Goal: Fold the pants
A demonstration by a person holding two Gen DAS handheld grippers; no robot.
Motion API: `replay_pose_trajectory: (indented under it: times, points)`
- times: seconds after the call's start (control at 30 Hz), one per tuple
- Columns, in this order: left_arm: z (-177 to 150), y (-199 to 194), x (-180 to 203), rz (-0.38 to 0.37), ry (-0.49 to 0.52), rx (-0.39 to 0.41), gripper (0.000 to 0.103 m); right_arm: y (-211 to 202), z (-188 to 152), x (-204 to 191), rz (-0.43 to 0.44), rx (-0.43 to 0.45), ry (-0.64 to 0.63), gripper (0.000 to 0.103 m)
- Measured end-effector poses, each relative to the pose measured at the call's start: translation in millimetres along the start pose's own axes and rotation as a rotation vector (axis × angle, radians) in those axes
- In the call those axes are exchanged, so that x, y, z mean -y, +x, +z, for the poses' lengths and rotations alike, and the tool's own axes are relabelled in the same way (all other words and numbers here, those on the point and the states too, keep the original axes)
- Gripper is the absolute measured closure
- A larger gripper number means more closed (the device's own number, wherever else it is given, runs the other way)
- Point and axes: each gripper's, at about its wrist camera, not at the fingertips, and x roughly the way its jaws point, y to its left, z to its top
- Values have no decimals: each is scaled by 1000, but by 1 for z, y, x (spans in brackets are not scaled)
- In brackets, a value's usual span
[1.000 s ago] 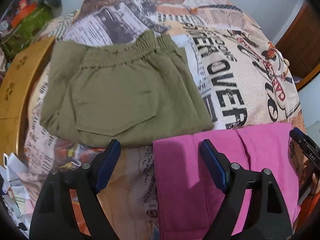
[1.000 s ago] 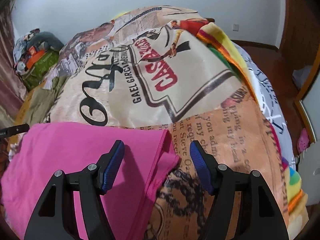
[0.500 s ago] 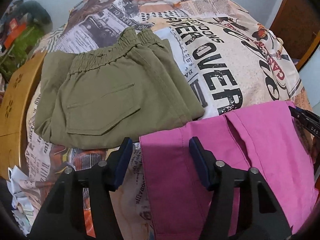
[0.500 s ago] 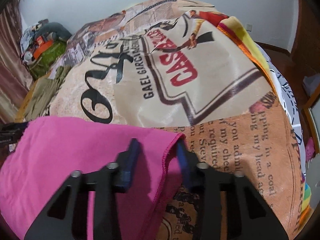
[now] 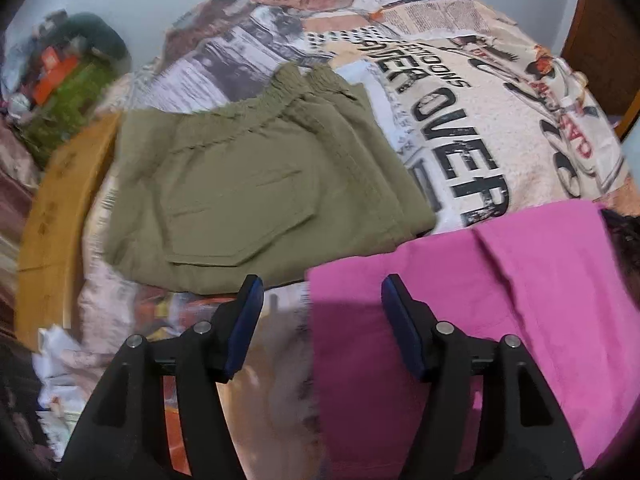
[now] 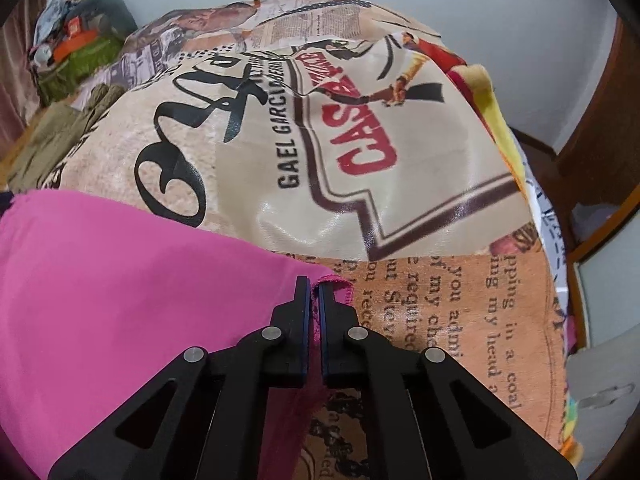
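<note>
The right hand-held gripper, at the lower centre of the right wrist view, is clenched on the hemmed corner of the pink pants, its two jaws almost together with a thin strip of pink cloth pinched between them. From that corner the pink pants spread across the lower left of the frame, lying on the printed blanket that covers the bed.

The left hand-held gripper, at the bottom centre of the left wrist view, is released, jaws wide apart. Its right finger sits over the pink pants, and its left finger over the blanket; the near left edge of the pants runs between them.

Just above, in the middle left of that frame, lie folded olive pants, pocket up, their lower right corner touching the pink pants. A wooden board shows at the left edge.
</note>
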Motion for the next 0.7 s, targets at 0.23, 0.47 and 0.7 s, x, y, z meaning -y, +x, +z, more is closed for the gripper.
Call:
replay_pose_trajectory:
  times: [0.23,0.47,0.7]
  points:
    - [1,-36,-17,56,11,51,40,-43,9,5,10,78,29,58]
    - [15,-80,-9,-66,-7,124,29,-92,29,-22,188,160,34,33]
    - [14,-84,34,-168,85,96,16,-79,28,-84,362,65,-56,18]
